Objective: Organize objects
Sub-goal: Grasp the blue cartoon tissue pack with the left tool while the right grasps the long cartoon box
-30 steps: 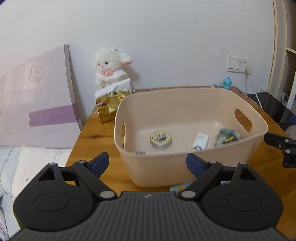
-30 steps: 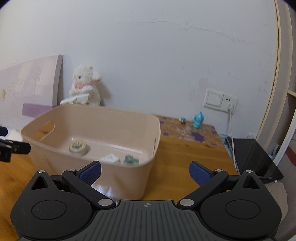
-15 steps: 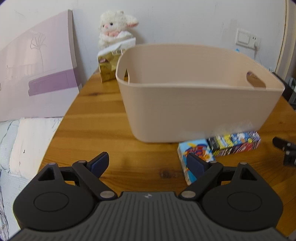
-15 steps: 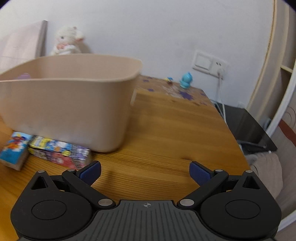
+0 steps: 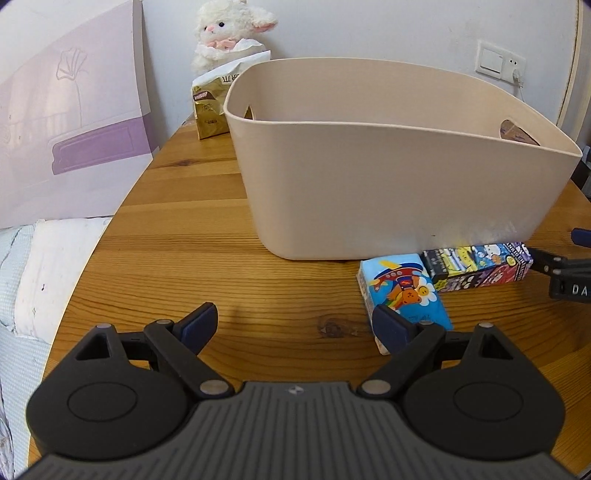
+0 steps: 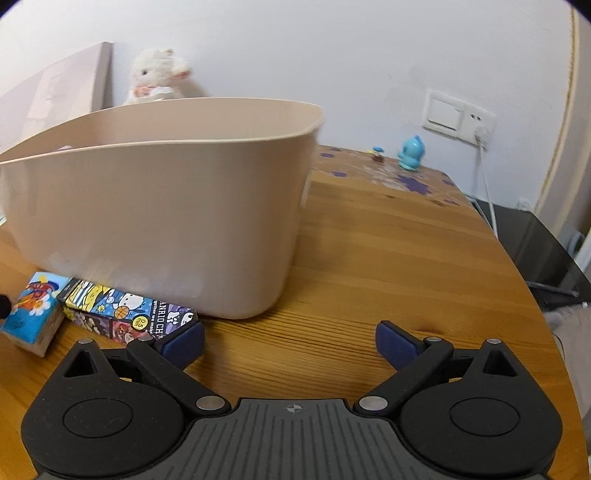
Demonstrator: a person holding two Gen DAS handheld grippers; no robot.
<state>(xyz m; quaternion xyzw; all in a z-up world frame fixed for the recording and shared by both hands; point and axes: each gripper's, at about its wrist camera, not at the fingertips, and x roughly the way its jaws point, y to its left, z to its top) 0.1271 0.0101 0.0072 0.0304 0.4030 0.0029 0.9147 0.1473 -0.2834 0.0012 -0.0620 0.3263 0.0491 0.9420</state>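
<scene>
A beige plastic bin stands on the wooden table; it also shows in the right wrist view. Its inside is hidden from this low angle. In front of it lie a blue tissue pack with a cartoon bear and a dark cartoon-printed box. My left gripper is open and empty, low over the table, its right finger by the tissue pack. My right gripper is open and empty, its left finger next to the box end.
A white plush lamb and a gold snack bag stand behind the bin. A purple-and-white board leans at the left. A blue figurine and a wall socket are at the back right. The table drops off at the left and right.
Both grippers have come down from above the bin to table level in front of it. The bin's contents have gone out of sight; the tissue pack and box came into view.
</scene>
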